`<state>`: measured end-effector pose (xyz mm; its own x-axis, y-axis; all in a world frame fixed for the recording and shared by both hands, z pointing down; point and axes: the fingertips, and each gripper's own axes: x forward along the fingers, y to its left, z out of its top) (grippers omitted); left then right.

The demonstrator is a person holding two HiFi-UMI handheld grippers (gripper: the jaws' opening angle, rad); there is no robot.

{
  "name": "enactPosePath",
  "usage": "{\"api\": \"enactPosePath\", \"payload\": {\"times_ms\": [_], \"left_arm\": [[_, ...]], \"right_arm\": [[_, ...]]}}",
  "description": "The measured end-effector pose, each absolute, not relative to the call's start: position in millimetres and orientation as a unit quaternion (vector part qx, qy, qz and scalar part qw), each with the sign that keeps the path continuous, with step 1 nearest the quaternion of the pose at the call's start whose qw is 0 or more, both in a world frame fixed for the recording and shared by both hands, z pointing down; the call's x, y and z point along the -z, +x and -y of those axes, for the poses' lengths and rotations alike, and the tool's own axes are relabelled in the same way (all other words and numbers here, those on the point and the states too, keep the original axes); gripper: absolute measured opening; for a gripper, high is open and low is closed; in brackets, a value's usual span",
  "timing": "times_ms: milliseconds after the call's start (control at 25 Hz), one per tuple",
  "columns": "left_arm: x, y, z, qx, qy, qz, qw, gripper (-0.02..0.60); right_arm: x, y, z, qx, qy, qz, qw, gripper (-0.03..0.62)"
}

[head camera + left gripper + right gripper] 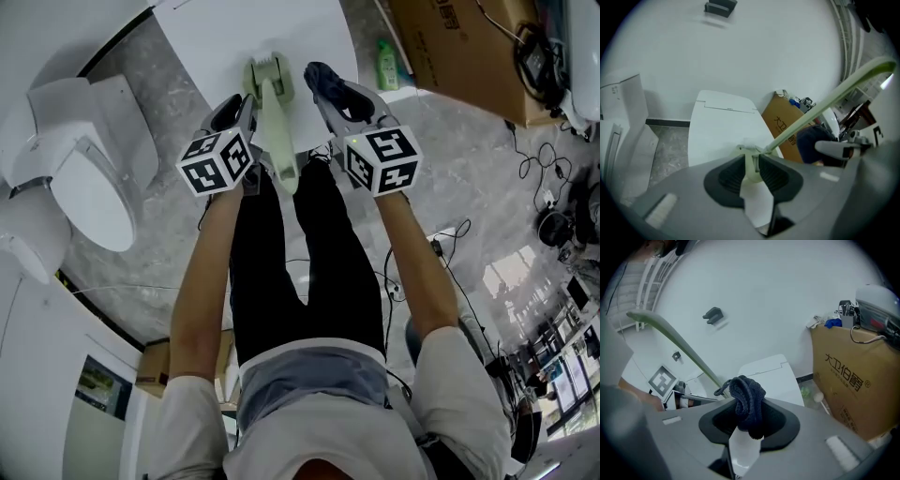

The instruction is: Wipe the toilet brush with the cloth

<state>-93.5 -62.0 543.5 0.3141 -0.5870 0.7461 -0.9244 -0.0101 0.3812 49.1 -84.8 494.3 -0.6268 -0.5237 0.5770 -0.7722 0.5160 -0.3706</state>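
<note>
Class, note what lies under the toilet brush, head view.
The brush head hangs over a white top; its handle crosses black trousers. What lies directly beneath is covered.

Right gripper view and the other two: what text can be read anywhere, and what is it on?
"大卫伯爵": printed on the side of the cardboard box.
Same print in the left gripper view: partly covered by the toilet brush handle.
Green bottle: label too small to read.
Marker cubes: patterns only, no words.
</note>
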Motion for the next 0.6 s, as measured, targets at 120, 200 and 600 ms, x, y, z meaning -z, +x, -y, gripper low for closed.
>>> {"api": "enactPosePath", "payload": {"times_ms": [120, 200, 600], "left_arm": [[-552.7, -91.1, 62.9, -0.193, 0.678, 0.553, 0.444, 0.000], [-558.3, -91.5, 63.4, -0.194, 0.674, 0.555, 0.447, 0.000], [-567.1, -95.9, 67.2, -0.194, 0.676, 0.563, 0.434, 0.000]], "right_arm": [[-519.4, 45.4, 94.5, -0.309, 0.380, 0.846, 0.213, 0.107], [-534.6, 42.2, 100.3, -0.311, 0.379, 0.843, 0.222, 0.106], [-592.1, 24.3, 125.8, -0.309, 0.338, 0.851, 0.257, 0.107]]}}
